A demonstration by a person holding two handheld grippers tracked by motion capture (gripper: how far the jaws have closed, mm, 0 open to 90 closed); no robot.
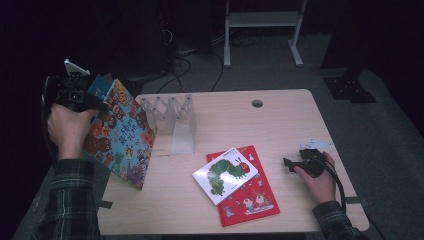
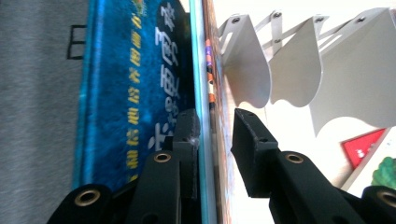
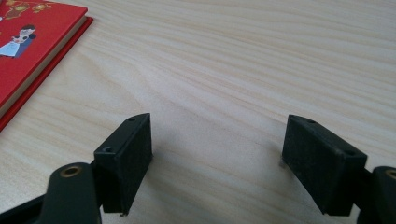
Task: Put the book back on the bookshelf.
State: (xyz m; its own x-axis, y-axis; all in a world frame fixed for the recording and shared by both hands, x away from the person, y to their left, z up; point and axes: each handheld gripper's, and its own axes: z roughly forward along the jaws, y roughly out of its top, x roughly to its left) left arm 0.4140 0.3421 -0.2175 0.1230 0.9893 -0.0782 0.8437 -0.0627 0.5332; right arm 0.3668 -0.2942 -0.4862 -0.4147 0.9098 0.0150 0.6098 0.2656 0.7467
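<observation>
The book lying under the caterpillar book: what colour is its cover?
Red, with small cartoon figures; the red book shows best in the high view.

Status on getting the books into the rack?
Done: nothing is slotted yet; the metal rack looks empty. In hand: the blue picture book stands tilted on edge at the rack's left end, between the jaws of the left tool, one pad on it, the other apart. Left: the caterpillar book and the red book under it lie flat; the right tool rests open and empty.
</observation>
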